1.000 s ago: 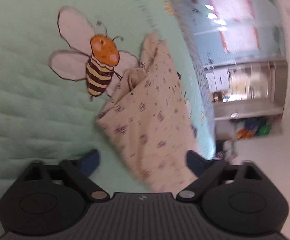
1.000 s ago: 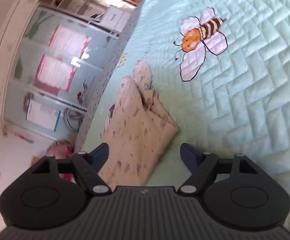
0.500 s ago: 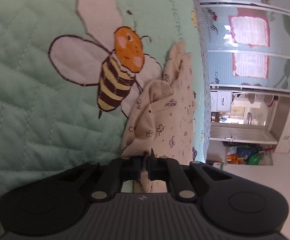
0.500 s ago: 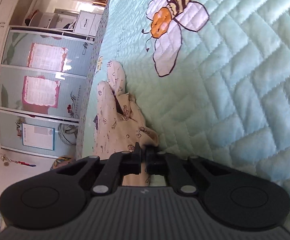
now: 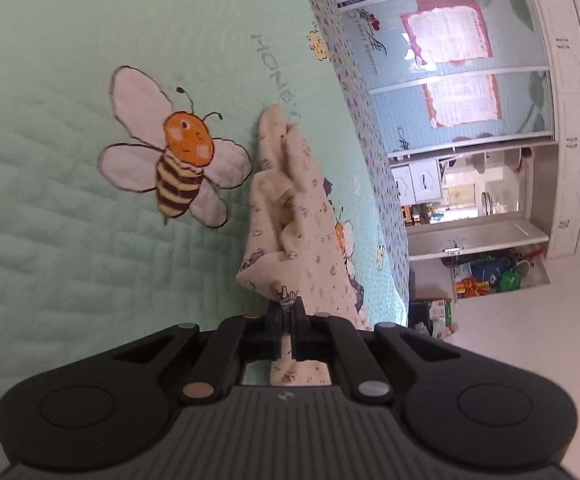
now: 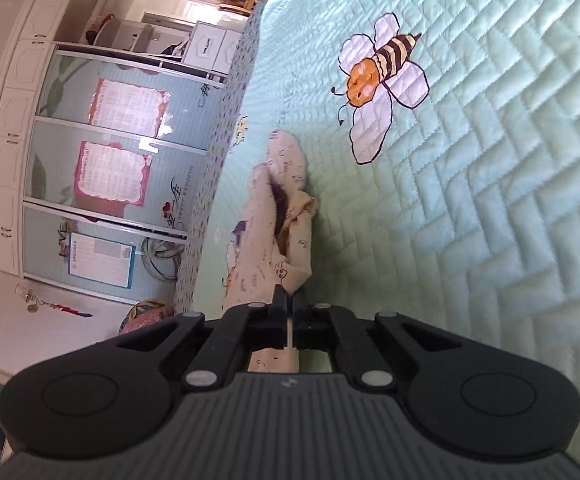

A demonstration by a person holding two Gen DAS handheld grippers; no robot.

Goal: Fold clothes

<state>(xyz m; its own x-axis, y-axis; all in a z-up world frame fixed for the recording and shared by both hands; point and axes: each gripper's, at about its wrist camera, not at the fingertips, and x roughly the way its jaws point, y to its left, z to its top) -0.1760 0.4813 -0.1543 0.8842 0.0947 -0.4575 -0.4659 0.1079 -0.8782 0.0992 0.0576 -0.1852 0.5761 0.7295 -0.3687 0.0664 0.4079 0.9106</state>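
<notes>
Both grippers pinched on the garment, quilt below.

Left gripper clamps the cloth at its near edge; right gripper clamps its own corner. The cloth trails bunched over the quilt, so thin bites could slip, or uneven pulls twist the fold.

Cream printed garment, bunched lengthwise on green quilt

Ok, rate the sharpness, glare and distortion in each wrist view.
Left wrist view: garment and bee print sharp, fisheye bends the wardrobe, bright doorway washes out. Right wrist view: garment sharp, quilt softens toward the right edge, glare on wardrobe panels.
</notes>
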